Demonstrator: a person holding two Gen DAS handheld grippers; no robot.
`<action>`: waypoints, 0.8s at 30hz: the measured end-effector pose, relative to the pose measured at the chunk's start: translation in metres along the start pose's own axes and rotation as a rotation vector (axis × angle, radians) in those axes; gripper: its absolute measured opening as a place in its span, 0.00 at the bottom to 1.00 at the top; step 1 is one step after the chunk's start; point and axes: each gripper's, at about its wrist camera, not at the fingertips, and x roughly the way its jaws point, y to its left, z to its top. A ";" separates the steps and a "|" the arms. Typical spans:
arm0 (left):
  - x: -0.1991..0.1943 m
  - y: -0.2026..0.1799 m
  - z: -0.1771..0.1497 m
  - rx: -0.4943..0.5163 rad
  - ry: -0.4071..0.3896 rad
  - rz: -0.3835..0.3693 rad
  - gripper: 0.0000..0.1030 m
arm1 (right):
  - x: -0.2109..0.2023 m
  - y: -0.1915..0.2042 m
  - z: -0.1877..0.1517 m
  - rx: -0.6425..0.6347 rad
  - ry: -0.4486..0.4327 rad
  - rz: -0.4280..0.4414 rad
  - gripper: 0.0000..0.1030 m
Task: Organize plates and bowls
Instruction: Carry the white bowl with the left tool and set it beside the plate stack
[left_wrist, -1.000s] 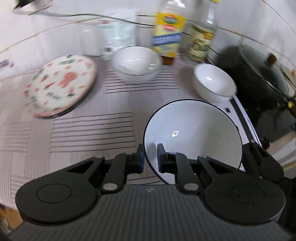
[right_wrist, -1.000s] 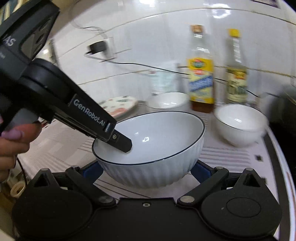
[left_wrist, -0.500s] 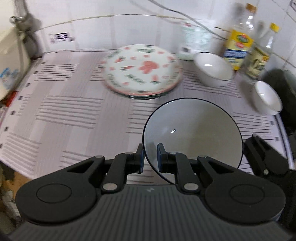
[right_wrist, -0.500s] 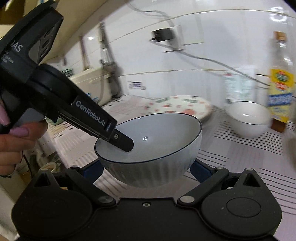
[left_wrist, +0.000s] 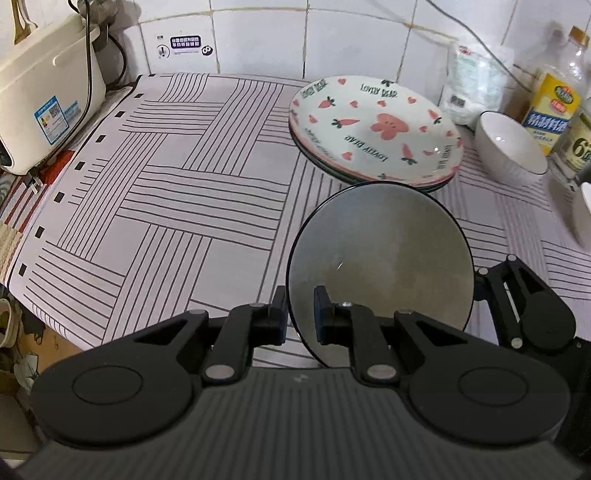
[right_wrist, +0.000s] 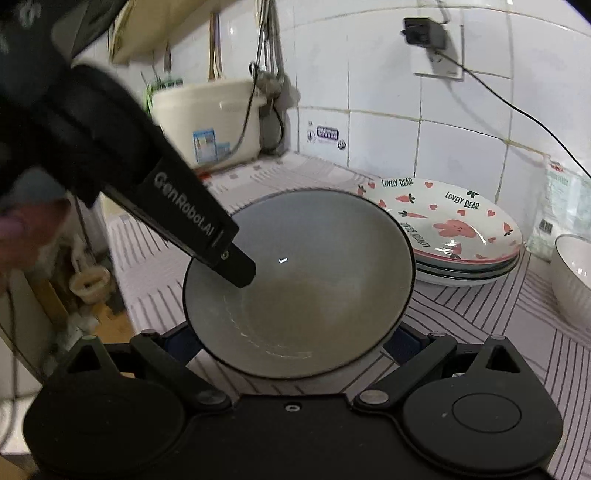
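Note:
A white bowl with a dark rim is held above the counter. My left gripper is shut on its near rim, one finger inside and one outside. My right gripper has its fingers spread wide on either side of the bowl's outer wall; contact is hidden. A stack of carrot-and-bear patterned plates lies just behind the bowl. A second white bowl stands to the right of the plates.
A striped cloth covers the counter. A cream rice cooker stands at the far left. Bottles and a white packet line the tiled wall at right. The counter's front edge drops off at left.
Both grippers have carried the bowl leftward along the counter. The plates now lie right behind it, the bottles and other bowls have slid to the right, and the rice cooker has come into view.

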 end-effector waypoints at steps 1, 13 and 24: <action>0.003 0.001 0.001 -0.006 0.003 0.000 0.13 | 0.002 0.001 -0.001 -0.006 0.007 -0.006 0.98; 0.016 0.001 0.000 -0.044 0.039 0.010 0.15 | 0.014 -0.009 -0.003 0.099 0.063 -0.058 0.98; -0.067 -0.041 0.016 0.045 -0.059 0.089 0.18 | -0.084 -0.031 -0.013 0.193 -0.021 -0.182 0.97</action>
